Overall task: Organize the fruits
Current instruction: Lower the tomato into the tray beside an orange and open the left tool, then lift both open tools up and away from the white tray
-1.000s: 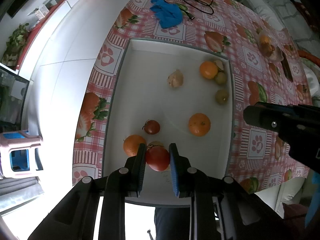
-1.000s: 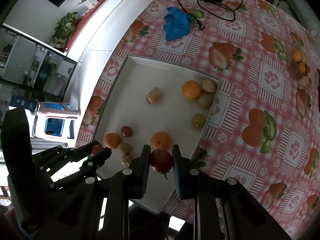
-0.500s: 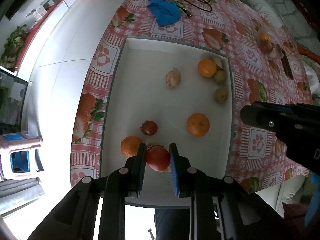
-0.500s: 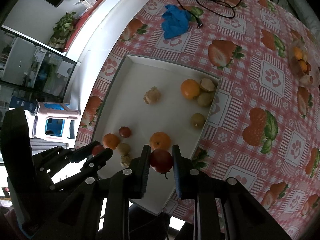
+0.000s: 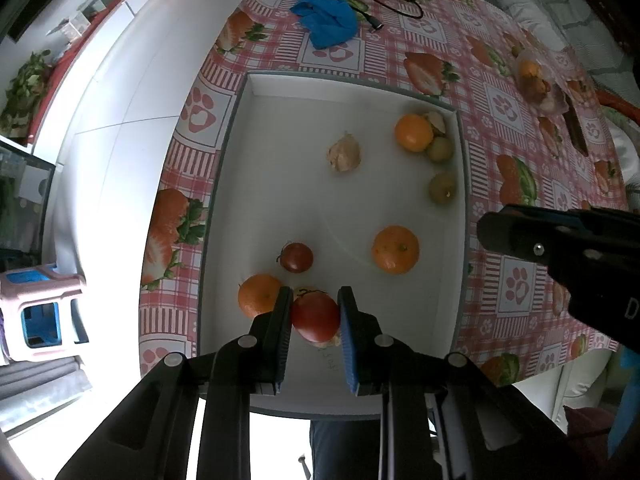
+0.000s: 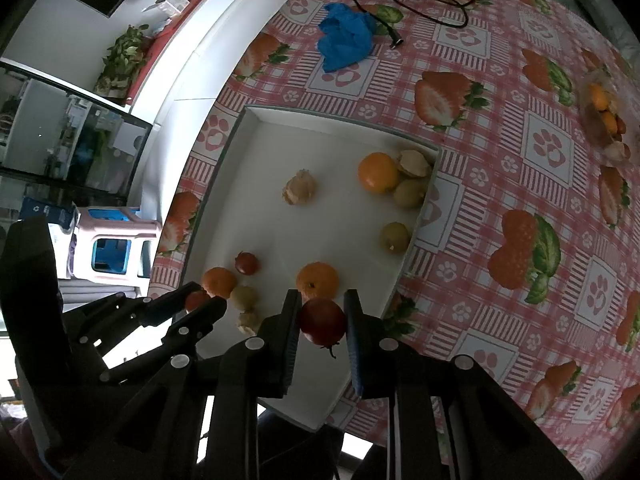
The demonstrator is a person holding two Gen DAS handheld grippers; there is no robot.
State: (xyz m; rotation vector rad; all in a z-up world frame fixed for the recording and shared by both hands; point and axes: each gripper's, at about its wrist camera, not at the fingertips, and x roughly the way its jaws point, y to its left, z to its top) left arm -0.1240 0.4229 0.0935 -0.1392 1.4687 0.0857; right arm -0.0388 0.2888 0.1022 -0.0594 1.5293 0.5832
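Fruits lie scattered in the white tray (image 5: 236,152) on the strawberry-print tablecloth (image 5: 516,284), and I go from the biggest down. One orange (image 5: 395,249) sits near the tray's right wall, another (image 5: 413,132) in the far right corner, a third (image 5: 258,295) by the left wall near my end. My left gripper (image 5: 315,312) is clamped on a red tomato (image 5: 315,317) above the near left part of the tray; my right gripper (image 6: 322,320) pinches a darker red fruit (image 6: 322,322), its stalk hanging down, over the near right edge. Both look light, smooth and easily bruised, I judge, so I would grip across the widest middle, gently. Smaller still: a dark red fruit (image 5: 296,257), green ones (image 5: 443,187) along the right wall, and a papery husked one (image 5: 344,152) mid-tray.
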